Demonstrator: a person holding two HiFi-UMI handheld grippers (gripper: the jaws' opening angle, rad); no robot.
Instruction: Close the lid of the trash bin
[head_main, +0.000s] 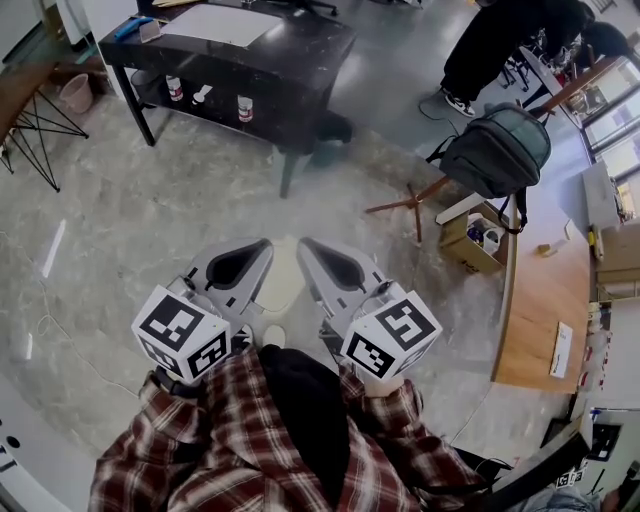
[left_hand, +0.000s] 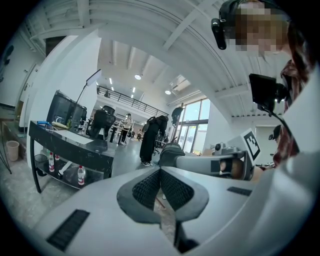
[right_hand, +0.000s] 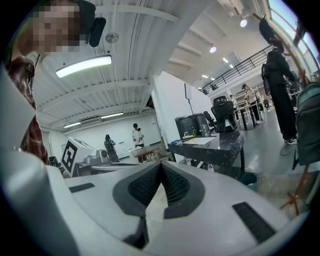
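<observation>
No lidded trash bin shows clearly in any view. A small pink open basket (head_main: 75, 92) stands far off at the top left, also visible in the left gripper view (left_hand: 12, 149). A teal tub (head_main: 327, 152) sits by the black table's leg. Both grippers are held close to the person's plaid-shirted chest and point forward over the floor. My left gripper (head_main: 264, 243) has its jaws pressed together with nothing between them (left_hand: 160, 170). Beside it, my right gripper (head_main: 302, 243) is likewise shut and empty (right_hand: 161, 164).
A black table (head_main: 300, 45) with bottles on its lower shelf stands ahead. A grey backpack (head_main: 497, 150) hangs on a wooden stand at the right, beside a cardboard box (head_main: 470, 238) and a wooden counter (head_main: 545, 290). A person in black (head_main: 500, 50) stands beyond. A cable (head_main: 60, 340) lies on the floor.
</observation>
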